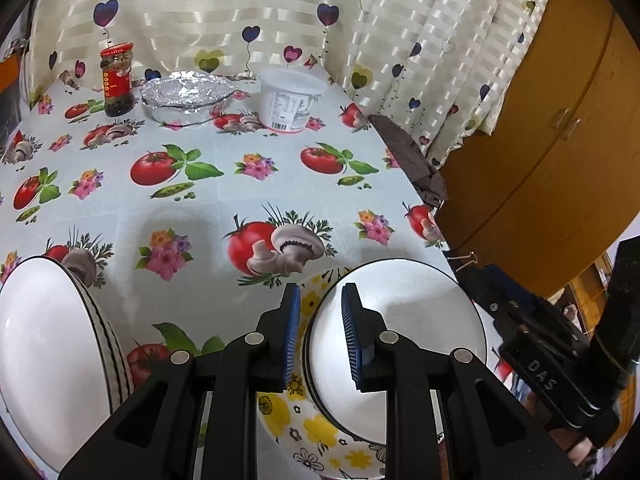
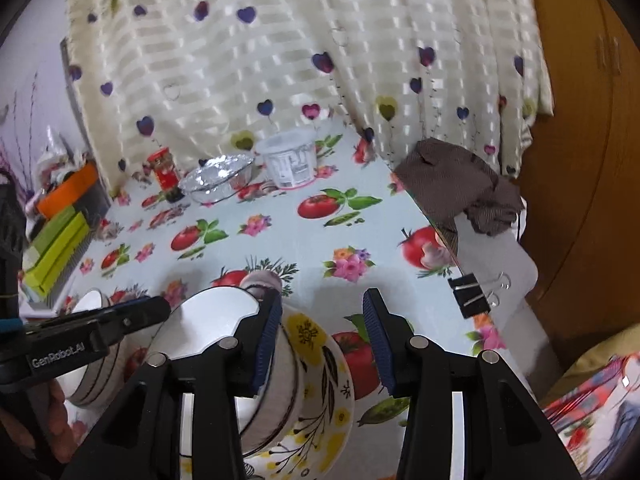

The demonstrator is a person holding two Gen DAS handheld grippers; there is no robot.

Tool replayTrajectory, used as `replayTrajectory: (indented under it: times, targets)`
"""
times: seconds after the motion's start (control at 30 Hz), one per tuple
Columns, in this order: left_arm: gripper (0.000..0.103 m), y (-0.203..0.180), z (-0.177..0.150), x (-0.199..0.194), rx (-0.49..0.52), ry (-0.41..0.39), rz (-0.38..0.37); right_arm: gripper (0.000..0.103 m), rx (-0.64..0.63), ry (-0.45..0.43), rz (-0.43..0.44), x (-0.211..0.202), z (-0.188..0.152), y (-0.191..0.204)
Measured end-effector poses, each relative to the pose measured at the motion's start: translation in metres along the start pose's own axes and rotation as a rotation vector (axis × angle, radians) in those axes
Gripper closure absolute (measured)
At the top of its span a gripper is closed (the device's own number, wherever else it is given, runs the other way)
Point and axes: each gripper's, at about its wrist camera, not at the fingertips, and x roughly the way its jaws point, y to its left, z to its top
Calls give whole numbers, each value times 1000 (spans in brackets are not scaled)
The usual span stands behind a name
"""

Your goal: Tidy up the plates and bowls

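A white bowl [image 1: 404, 328] with a dark rim sits inside a yellow-flowered bowl [image 1: 316, 432] at the table's near right. My left gripper [image 1: 320, 336] straddles the white bowl's left rim, one blue pad outside and one inside, shut on it. In the right wrist view the same white bowl [image 2: 216, 320] rests in the flowered bowl [image 2: 320, 352]. My right gripper [image 2: 322, 340] stands open over the flowered bowl's right rim, its left pad by the white bowl's striped wall. The left gripper [image 2: 132, 312] reaches in from the left. A second striped white bowl [image 1: 48, 340] stands further left.
At the back stand a red-lidded jar [image 1: 117, 80], a foil dish [image 1: 186, 96] and a white tub [image 1: 292, 100]. A brown cloth [image 1: 416, 164] and a binder clip [image 2: 472, 294] mark the table's right edge, beside a wooden cabinet [image 1: 540, 140]. Green and orange boxes [image 2: 56, 240] lie left.
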Motion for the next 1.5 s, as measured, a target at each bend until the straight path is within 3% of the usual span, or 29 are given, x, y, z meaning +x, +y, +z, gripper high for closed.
replayTrajectory:
  times: [0.27,0.43,0.6,0.97,1.13,1.33,1.5]
  targets:
    - [81,-1,-1,4,-5,9,10,61,51,-4,29,5,-10,-14]
    - [81,1,0,3,-11,8,17,61,23,-88,13,-12,-10,-12]
    - [81,-1,-2,2,-9,8,17,61,-30,-84,-27,-8,-20,-3]
    - [81,0,-6,0,-18,13,18,61,-136,-178,-136,-15,-33,11]
    - [81,-1,-8,2,-20,18,20,63,-121,-151,-148,-13,-34,7]
    - [81,1,-9,5,-24,27,21,63,-83,-180,-132,-19,-40,3]
    - [81,1,-10,2,-27,25,2,63,-27,-192,-41,-33,-36,-3]
